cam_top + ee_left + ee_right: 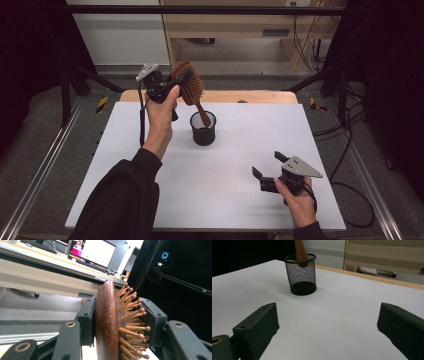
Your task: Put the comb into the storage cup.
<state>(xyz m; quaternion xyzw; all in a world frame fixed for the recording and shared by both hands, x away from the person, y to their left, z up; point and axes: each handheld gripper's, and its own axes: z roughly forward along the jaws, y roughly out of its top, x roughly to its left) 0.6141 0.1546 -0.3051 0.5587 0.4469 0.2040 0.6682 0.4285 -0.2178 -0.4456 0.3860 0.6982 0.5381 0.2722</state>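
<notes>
The left gripper [176, 84] is clamped on the head of the wooden hairbrush [190, 88], raised above the mesh cup [203, 129]; the brush handle dips into the cup. The right gripper [270, 168] stands wide, empty, well right of the cup on the table [240, 150].

A lab: black-curtained metal rig frame [200, 9], loose cables [345, 150], a monitor [93, 251] on a desk.

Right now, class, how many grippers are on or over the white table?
2. The left gripper is raised at the far left, shut on the wooden hairbrush; the right gripper rests open near the front right corner.
</notes>
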